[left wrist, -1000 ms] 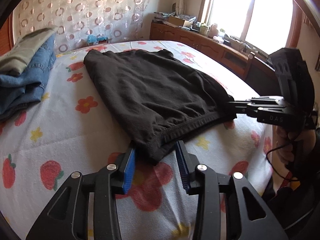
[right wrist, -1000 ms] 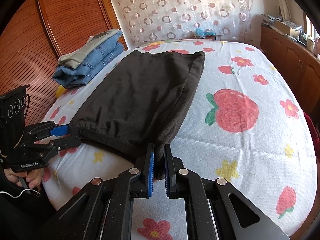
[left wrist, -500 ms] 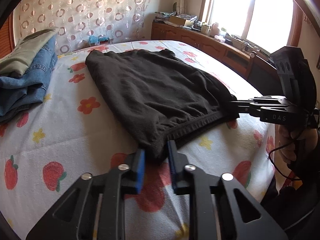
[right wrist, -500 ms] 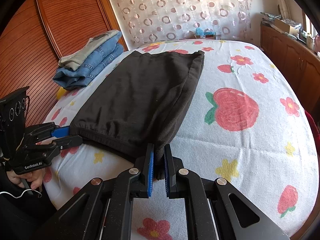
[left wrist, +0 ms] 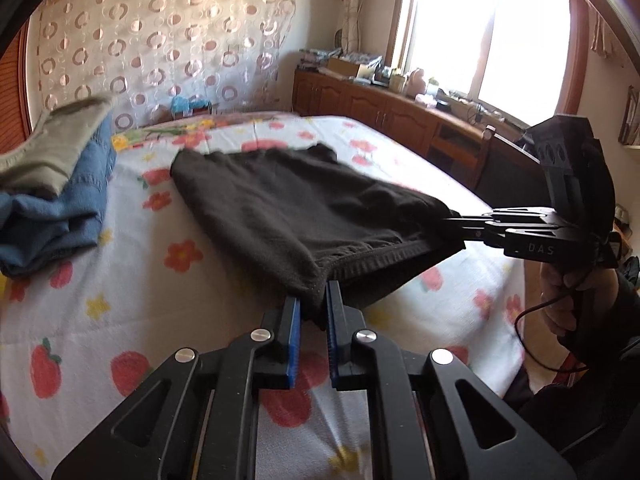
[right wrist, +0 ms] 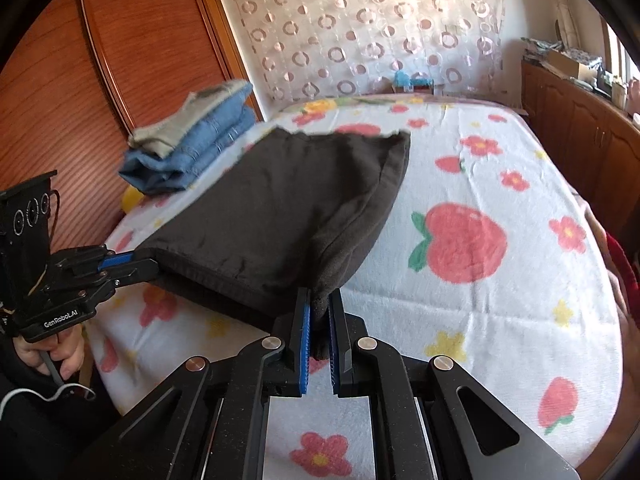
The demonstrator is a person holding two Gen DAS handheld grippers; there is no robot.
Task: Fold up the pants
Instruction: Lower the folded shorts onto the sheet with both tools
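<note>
Change since half a second ago: left gripper (left wrist: 311,312) now pinched on the near-left corner of the black fleece pants (left wrist: 304,208); fingers (left wrist: 291,320) previously spread either side of that corner, now pressed onto the cloth. Right gripper (right wrist: 318,320) clamped on the opposite near corner, as before. Near hem lifted clear of the bed (right wrist: 500,300), stretched taut between both grippers; a second ago flat on the cover. Far end of the pants in contact with the cover.

Meaning for the task: both near corners secured, fold ready to begin. Probable next step: carry the raised hem forward and lay it over the far end, halving the length. Keep both corners level and equally tensioned to avoid a skewed fold. Soft, thick fabric; sag in the middle likely if tension drops.

Surroundings:
- White bed cover printed with red fruit and flowers, under the pants.
- Stack of folded blue jeans (right wrist: 192,152) with a grey-green folded garment (left wrist: 52,148) on top, at the far left of the bed, well apart from the pants.
- Wooden cabinet (left wrist: 384,108) below the bright window, beside the bed on the right.
- Circle-patterned curtain (right wrist: 372,32) behind the headboard end.

Obstructions: none seen on the cover along the fold path. Stack of jeans close enough to the left edge to merit a straight forward motion, no leftward drift.
</note>
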